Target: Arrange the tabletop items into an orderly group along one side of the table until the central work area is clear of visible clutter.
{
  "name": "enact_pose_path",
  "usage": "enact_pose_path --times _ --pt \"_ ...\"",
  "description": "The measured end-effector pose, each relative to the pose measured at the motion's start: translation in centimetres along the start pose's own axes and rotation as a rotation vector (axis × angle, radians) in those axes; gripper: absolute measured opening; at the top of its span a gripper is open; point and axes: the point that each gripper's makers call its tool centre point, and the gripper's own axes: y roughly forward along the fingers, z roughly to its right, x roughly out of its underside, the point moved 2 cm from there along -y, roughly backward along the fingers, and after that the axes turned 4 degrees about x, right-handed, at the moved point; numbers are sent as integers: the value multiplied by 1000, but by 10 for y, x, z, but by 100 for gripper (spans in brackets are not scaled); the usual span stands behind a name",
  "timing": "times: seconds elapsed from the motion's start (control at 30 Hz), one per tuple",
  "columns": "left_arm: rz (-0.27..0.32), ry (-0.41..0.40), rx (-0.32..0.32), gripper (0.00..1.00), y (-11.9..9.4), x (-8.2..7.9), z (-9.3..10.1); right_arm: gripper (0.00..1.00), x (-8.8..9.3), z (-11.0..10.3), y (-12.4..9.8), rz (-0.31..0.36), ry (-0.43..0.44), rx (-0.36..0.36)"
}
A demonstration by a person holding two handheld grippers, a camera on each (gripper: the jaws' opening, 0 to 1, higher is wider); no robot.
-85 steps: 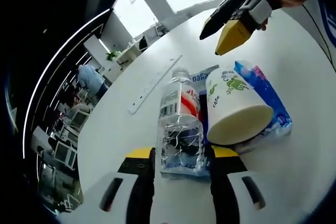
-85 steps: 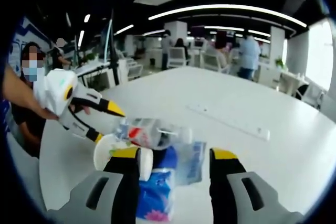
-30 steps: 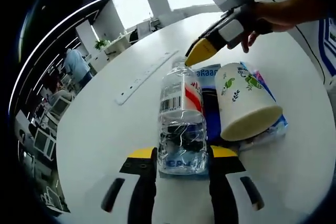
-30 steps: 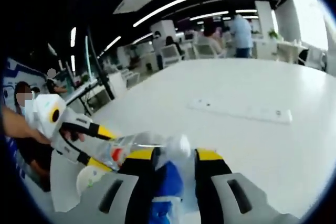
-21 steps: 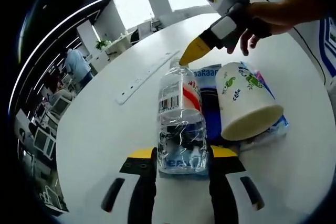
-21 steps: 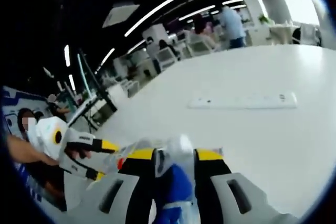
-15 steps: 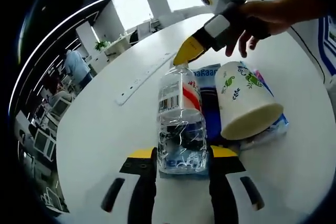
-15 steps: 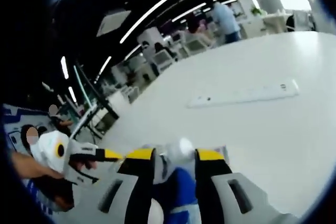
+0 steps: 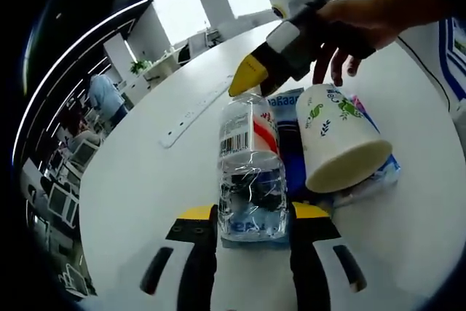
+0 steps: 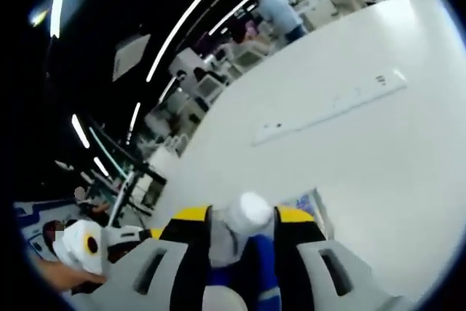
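The bottle (image 9: 250,172) lies on the counter (image 9: 145,180), its base gripped between the left tongs (image 9: 253,218) and its capped neck pinched by the right tongs (image 10: 244,225). Lifting calls for level, matched hands. The left gripper view adds the cup (image 9: 341,140) just beside the bottle; the right gripper view shows the cap (image 10: 246,213).

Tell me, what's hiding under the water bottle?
A blue packet lies flat under the water bottle, and partly under the paper cup too. Most of its printing is covered, so I can't read it.
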Motion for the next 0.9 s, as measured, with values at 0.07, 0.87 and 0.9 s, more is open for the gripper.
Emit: enact_pose_path --times 0.07,0.87,0.9 --pt "0 -1 0 37 0 0 0 29 0 1 0 1 20 3" --pt "-40 -5 -20 37 -1 7 0 18 -15 -31 -12 68 -86 0" --pt "-44 0 -21 37 -1 7 0 18 -15 -35 -12 68 -98 1"
